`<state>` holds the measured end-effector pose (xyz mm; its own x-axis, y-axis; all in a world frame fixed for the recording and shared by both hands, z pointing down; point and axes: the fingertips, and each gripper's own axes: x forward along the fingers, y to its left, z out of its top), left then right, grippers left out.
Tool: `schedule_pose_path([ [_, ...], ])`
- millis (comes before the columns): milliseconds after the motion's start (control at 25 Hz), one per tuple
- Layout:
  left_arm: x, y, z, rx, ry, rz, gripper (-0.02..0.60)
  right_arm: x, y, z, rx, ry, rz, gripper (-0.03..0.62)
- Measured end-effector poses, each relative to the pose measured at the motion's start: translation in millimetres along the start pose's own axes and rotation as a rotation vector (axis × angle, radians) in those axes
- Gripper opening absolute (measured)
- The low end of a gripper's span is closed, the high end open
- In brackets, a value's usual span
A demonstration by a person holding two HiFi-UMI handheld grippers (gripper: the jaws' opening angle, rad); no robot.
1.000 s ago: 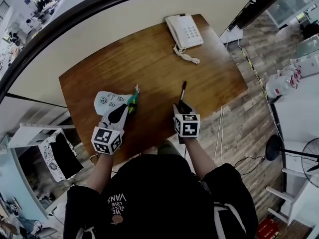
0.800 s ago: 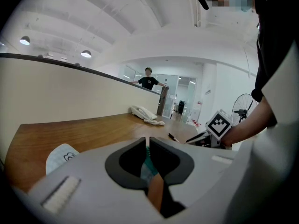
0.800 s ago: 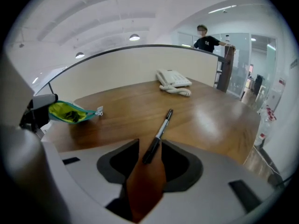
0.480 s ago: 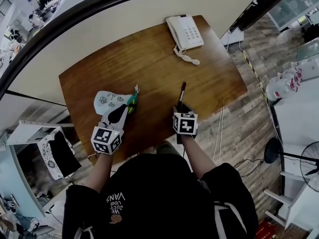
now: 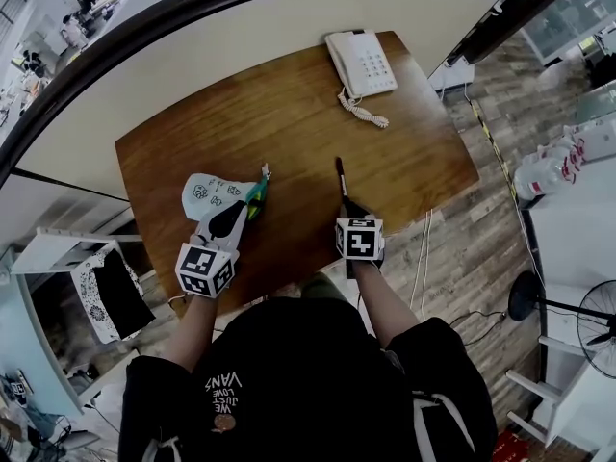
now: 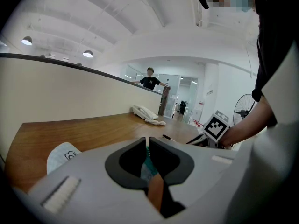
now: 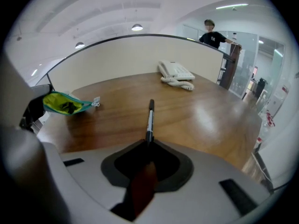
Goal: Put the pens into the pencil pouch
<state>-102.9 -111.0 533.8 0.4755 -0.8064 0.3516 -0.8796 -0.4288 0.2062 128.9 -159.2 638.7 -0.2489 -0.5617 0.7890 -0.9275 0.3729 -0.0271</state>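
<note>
A white printed pencil pouch (image 5: 205,196) with a green lining lies at the left of the wooden table (image 5: 279,114), its mouth open toward the right. My left gripper (image 5: 250,204) is shut on the pouch's teal zip edge (image 6: 148,164). A black and white pen (image 5: 340,174) points away from me at the table's middle. My right gripper (image 5: 347,203) has the pen's near end (image 7: 149,118) between its jaws, which are closing, the tips pressing on it. In the right gripper view the pouch's open mouth (image 7: 65,104) sits off to the left.
A white desk phone (image 5: 361,63) with a coiled cord stands at the far right corner of the table. A curved cream partition (image 5: 241,37) runs behind the table. The table's front edge is right below both grippers.
The right gripper closed on the pen's near end. The pen swung from pointing up and right to pointing up and slightly left. The left gripper and the pouch stayed put.
</note>
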Motion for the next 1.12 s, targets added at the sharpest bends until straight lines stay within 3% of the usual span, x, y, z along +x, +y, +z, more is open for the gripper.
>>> schedule_pose_path([
  [240,-0.1,3.1,2.2,-0.003,-0.011,0.004,0.035,-17.7,29.9,13.5,-0.151,-0.042,0.091,0.067],
  [720,1.8,8.4,7.8,-0.009,-0.035,0.020,0.035,-54.6,112.0,15.5,-0.511,-0.053,0.359,0.067],
  [1120,3.5,9.3,10.2,0.014,-0.035,0.013,0.035,-69.5,148.6,8.2,-0.795,-0.057,0.468,0.067],
])
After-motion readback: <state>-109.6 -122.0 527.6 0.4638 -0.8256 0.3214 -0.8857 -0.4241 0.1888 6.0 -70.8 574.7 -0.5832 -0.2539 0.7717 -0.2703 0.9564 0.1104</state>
